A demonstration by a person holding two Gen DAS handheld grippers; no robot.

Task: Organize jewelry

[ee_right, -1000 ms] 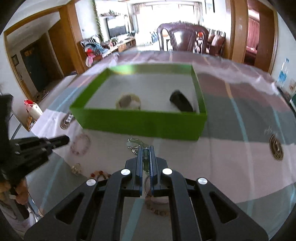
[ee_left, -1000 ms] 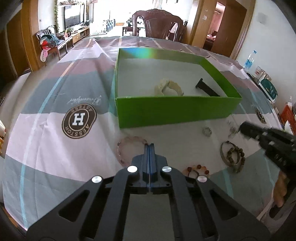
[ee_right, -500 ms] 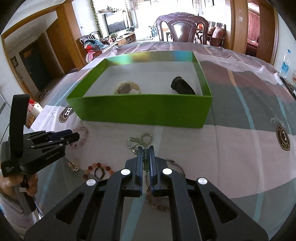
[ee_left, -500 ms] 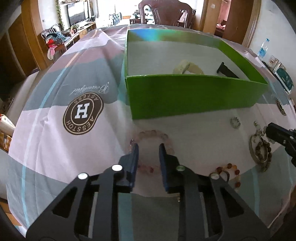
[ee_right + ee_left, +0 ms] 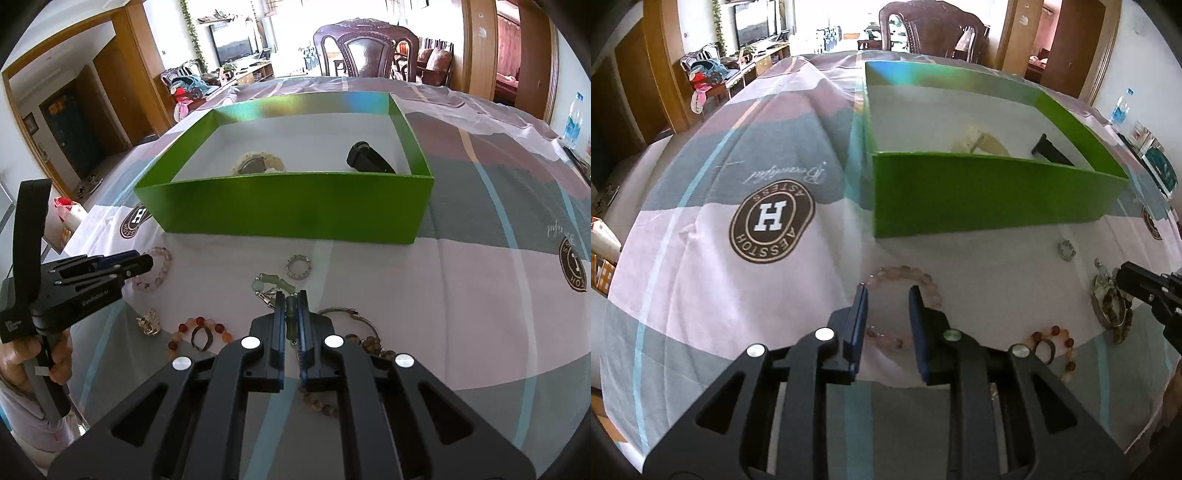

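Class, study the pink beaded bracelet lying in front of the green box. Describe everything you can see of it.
The pink bracelet is a loop of round, translucent pale pink beads, glassy or stone-like, with a few darker, purplish ones. It lies flat on the striped tablecloth, just in front of the green box and apart from it. The left claw is open, its fingers hiding parts of the ring. Whether they touch the beads cannot be told. The right-wrist view shows it beside the left claw's tip.

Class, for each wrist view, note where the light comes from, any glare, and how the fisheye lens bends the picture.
Left wrist view: backlit by the blown-out bright window; a rainbow sheen glares on the green cardboard box at its far inner wall; the striped tablecloth bulges, corners vignette black. Right wrist view: same overexposed window, same sheen on the box, straight door frames bow outward.
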